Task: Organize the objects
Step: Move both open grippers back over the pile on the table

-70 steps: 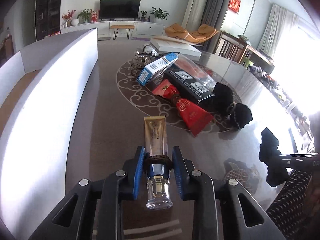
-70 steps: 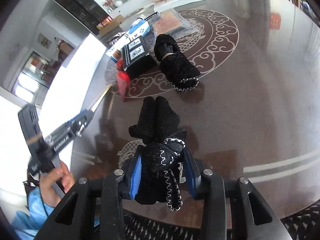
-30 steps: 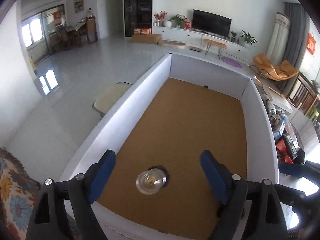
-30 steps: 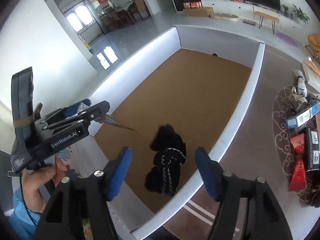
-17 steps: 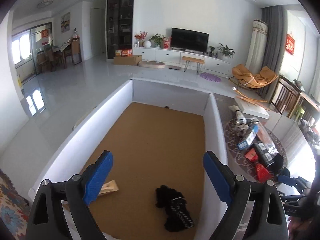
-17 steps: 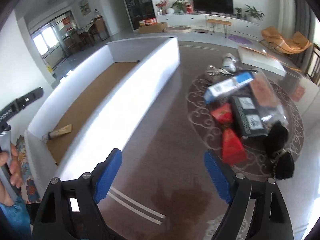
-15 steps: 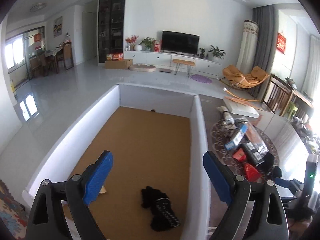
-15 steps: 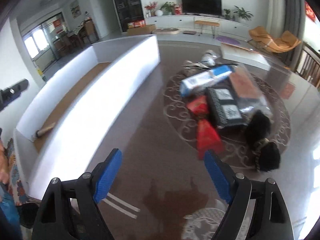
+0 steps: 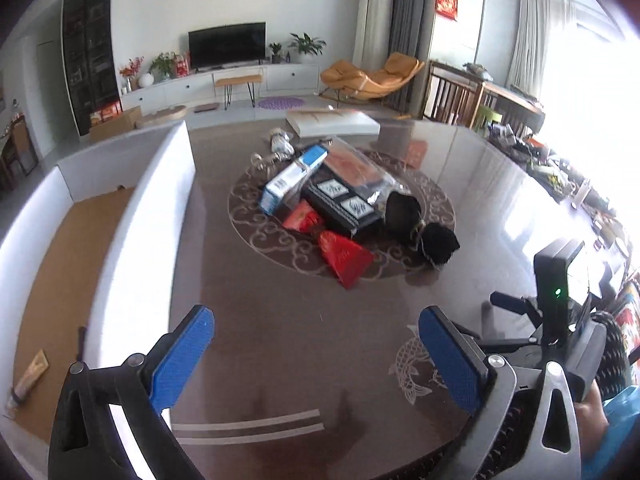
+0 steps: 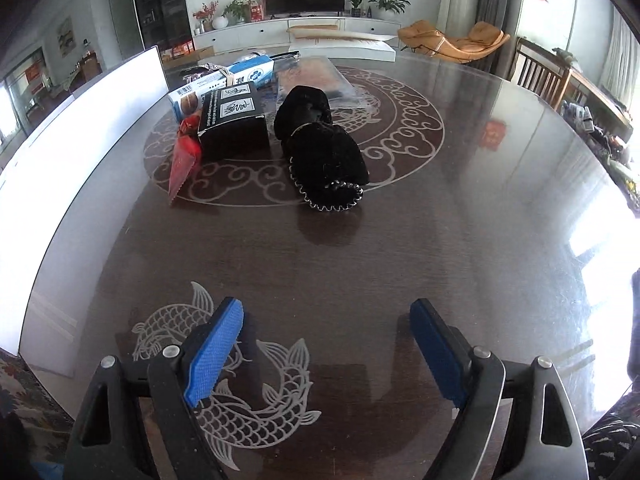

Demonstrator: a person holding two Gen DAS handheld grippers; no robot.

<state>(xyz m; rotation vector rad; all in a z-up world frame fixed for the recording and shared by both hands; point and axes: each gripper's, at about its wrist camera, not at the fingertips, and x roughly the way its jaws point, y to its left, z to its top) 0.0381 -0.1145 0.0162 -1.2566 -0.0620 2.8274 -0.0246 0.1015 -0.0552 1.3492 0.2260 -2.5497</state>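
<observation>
— Where are the things to be sorted?

— A heap is seen on the round pattern in the middle of the dark table (image 10: 460,248). A black pouch (image 10: 320,152) with pale stitching lies at the near edge of the heap, with a black box (image 10: 234,120) just beside it. A red packet (image 10: 182,160) is propped against that box on its other side, and a blue and white carton (image 10: 224,78) lies behind. A clear plastic pack (image 9: 356,166) is laid across the top of the box.

— And the white bin?

— The white-walled bin (image 9: 152,208) with its brown floor is seen along the table's left edge. A gold tube (image 9: 30,376) lies flat on that floor near the close corner, well apart from the heap.

— How do the tongs stand?

— The left tongs (image 9: 316,354) are held over bare table near the heap, their blue pads wide apart and opening, with nothing between them. The right tongs (image 10: 326,344) are held above the fish design in the table top, pads apart, nothing gripped, also widening slightly.

— Is anything else visible?

— In the left view, the right tool's black body and a hand (image 9: 592,412) in a blue sleeve are seen at the lower right.
</observation>
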